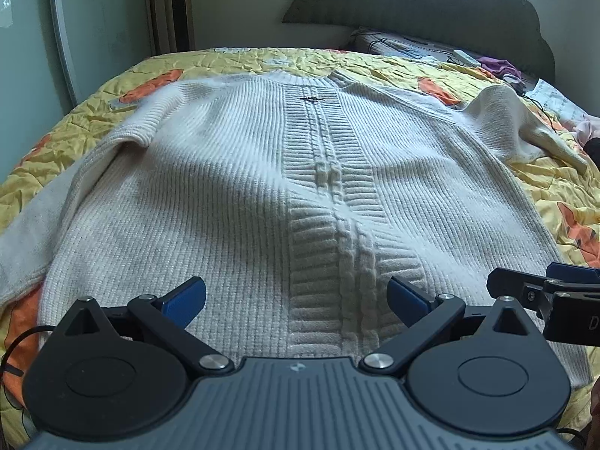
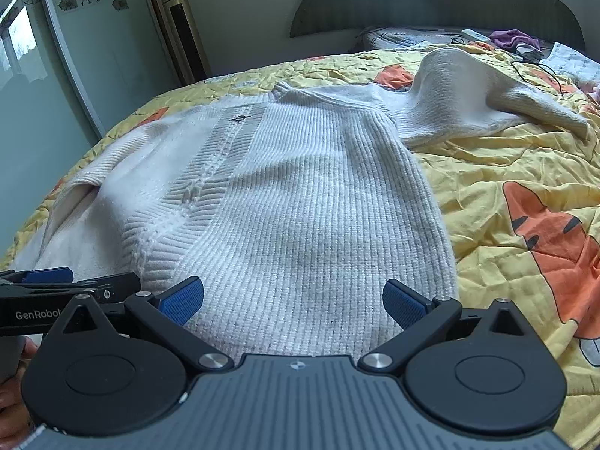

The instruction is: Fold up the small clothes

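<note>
A cream ribbed cardigan (image 1: 232, 187) is shown laid front-up across a yellow quilt (image 1: 555, 183) printed with orange figures; its hem is at the lower centre of both views, its collar toward the upper centre. The left gripper (image 1: 296, 300) is held with its blue-padded fingers (image 1: 185, 300) spread wide over the hem, astride the centre placket (image 1: 330, 225); nothing is held. The right gripper (image 2: 293, 302) is likewise spread and empty, over the hem nearer the garment's right-hand edge.

The knit is judged soft, thick and limp — fairly light, yet likely to sag and stretch when lifted by one point. Its ribbed pile should give the pads good friction, so slipping is unlikely. The hem corners, or the side seams, are suggested as the places to be pinched, both layers being taken together. The placket is denser, cross-ribbed with a raised cable, and buckles slightly mid-body.

One sleeve (image 2: 468, 90) is seen humped and creased at the upper right of the right-wrist view; the other (image 1: 33, 225) is partly tucked along the left edge of the left-wrist view. A small dark fastener (image 1: 311, 99) sits near the collar.
</note>
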Available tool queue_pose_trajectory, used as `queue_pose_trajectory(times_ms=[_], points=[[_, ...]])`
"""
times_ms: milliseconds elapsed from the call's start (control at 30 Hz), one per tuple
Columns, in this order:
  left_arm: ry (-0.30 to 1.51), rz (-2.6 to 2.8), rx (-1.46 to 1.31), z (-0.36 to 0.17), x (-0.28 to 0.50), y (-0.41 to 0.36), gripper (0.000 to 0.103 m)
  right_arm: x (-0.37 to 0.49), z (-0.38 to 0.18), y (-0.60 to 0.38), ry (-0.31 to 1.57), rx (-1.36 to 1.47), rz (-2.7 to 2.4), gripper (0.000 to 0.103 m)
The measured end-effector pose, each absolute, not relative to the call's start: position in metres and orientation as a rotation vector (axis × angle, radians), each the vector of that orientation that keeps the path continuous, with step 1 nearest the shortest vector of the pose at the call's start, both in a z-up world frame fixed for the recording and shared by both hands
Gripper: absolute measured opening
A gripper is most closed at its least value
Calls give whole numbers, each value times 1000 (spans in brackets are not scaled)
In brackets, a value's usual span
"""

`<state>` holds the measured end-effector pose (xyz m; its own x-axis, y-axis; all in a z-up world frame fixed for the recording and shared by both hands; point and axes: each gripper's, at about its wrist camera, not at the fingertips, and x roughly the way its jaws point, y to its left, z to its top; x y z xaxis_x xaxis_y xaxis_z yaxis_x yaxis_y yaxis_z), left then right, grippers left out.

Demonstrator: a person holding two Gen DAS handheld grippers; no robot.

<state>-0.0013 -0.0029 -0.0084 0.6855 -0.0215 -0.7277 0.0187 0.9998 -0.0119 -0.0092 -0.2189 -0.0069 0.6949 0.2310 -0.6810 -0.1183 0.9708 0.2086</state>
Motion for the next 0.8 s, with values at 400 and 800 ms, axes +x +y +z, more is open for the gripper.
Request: queue_pose_trajectory(times_ms=[400,800], points=[[747,-45,-144,-2,-5,10,103,-11,-9,-225,762,173,183,103],[737,-19,-179,-2,-8,19,103,-10,-10,-227,774,186,182,103]])
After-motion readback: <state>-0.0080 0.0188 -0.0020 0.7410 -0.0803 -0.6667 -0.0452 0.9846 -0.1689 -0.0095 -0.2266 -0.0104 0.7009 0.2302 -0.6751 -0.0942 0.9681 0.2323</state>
